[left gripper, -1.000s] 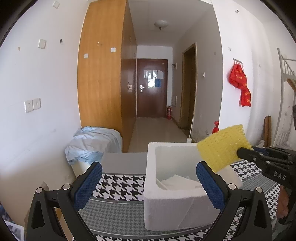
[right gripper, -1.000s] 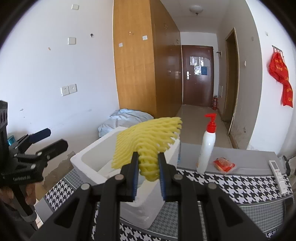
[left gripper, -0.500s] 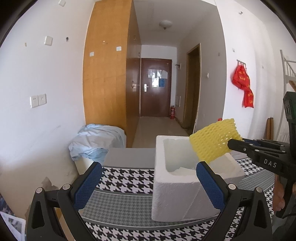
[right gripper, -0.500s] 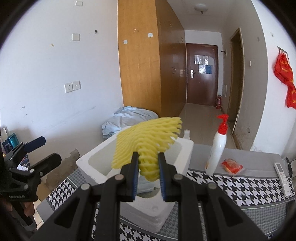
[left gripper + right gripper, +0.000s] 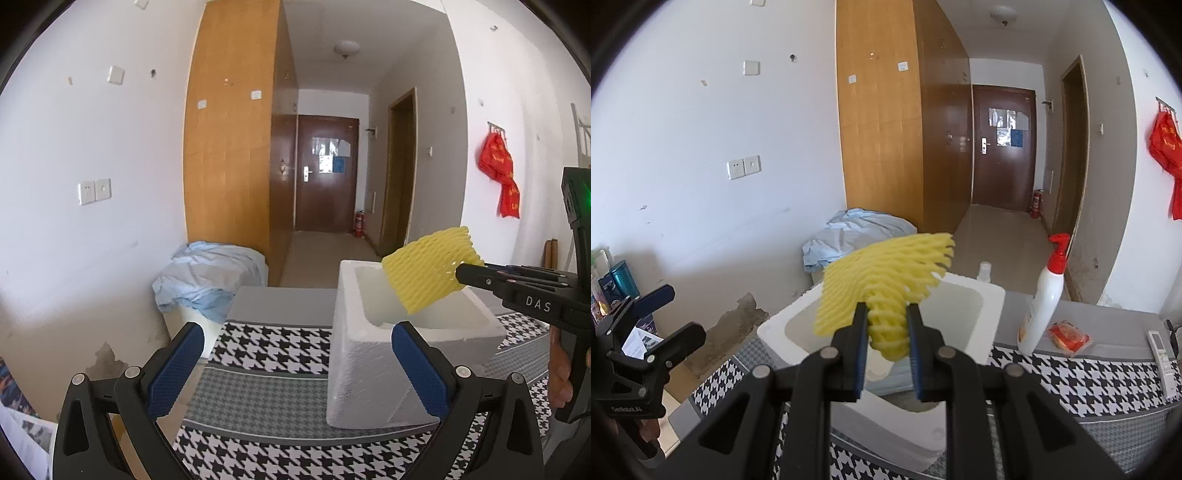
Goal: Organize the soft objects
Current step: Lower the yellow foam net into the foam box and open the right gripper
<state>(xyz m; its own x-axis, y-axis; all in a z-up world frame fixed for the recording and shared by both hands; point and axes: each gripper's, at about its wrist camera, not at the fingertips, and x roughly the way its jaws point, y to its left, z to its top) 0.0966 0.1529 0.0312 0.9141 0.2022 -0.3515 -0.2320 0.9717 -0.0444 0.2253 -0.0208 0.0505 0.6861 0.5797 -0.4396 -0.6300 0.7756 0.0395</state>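
My right gripper [image 5: 886, 332] is shut on a yellow foam net sleeve [image 5: 882, 280] and holds it above the open white foam box [image 5: 991, 295]. In the left wrist view the sleeve [image 5: 430, 271] hangs over the box [image 5: 369, 354] at its right rim, with the right gripper [image 5: 465, 275] reaching in from the right. My left gripper [image 5: 295, 362] is open and empty, to the left of the box and nearer than it. It also shows in the right wrist view [image 5: 670, 314] at the far left.
The box stands on a houndstooth cloth [image 5: 273, 339] over a grey table. A white pump bottle [image 5: 1043, 302], an orange packet [image 5: 1069, 334] and a remote [image 5: 1161, 350] lie to the right. A blue sheet bundle [image 5: 210, 273] sits behind the table by the wall.
Both cameras have pulled back and up from the box, so it looks smaller and lower. The right gripper still holds the sleeve over it. The box's inside is less visible.
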